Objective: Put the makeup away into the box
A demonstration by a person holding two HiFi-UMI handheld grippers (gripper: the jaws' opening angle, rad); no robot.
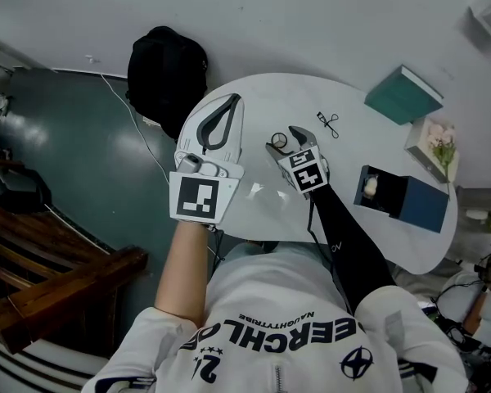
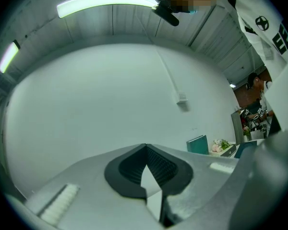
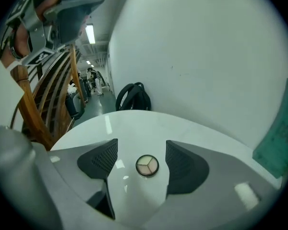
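**A:** Left gripper (image 1: 233, 98) is the closest thing to you, raised over the near-left edge of the counter (image 1: 254, 207). Its jaws are closed on nothing. It's idle, so leave it out of this pick.

**B:** And the right?

**A:** Right gripper (image 3: 142, 143) has its jaws wide open, angled down at the round eyeshadow compact (image 3: 147, 165). The compact lies flat on the counter between the two pads and touches neither.

**B:** How do I take it?

**A:** It's low and flat, so I'd say you need the pads right down at the counter surface before you close. Centre it so both pads meet the rim together. An off-centre squeeze will likely skid it across that glossy top.

**B:** Then where?

**A:** The open dark box (image 1: 383, 188) is on your right, well apart from the compact, with one pale item already inside. The eyelash curler (image 1: 328, 123) lies off the direct path, nearer the wall. Lift clear before you swing across.
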